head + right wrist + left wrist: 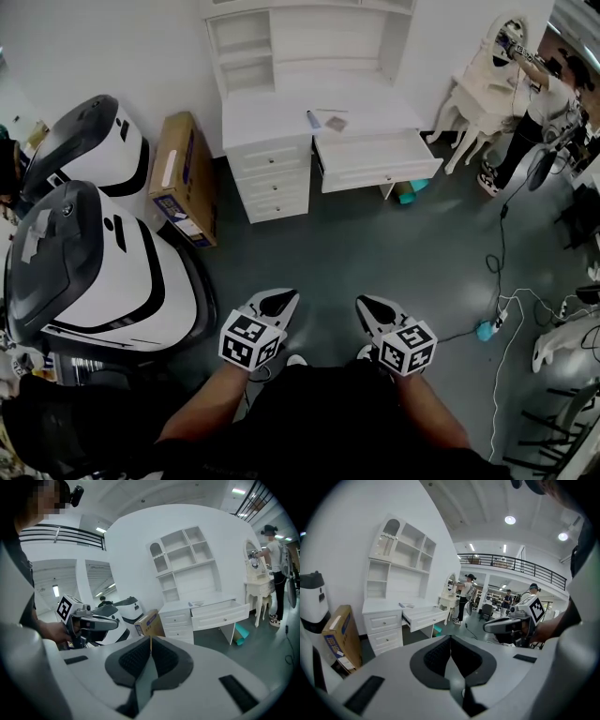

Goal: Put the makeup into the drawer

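Though makeup on desk is tiny, indistinct, drawer open, left gripper, right gripper both closed, empty.

The worktop stands at top centre of the head view, with shelves behind it. The makeup lies on it (two pieces, side by side), just above the open drawer at its right. A box leans at its left. The left claw and right claw sit at bottom centre, well apart from it.
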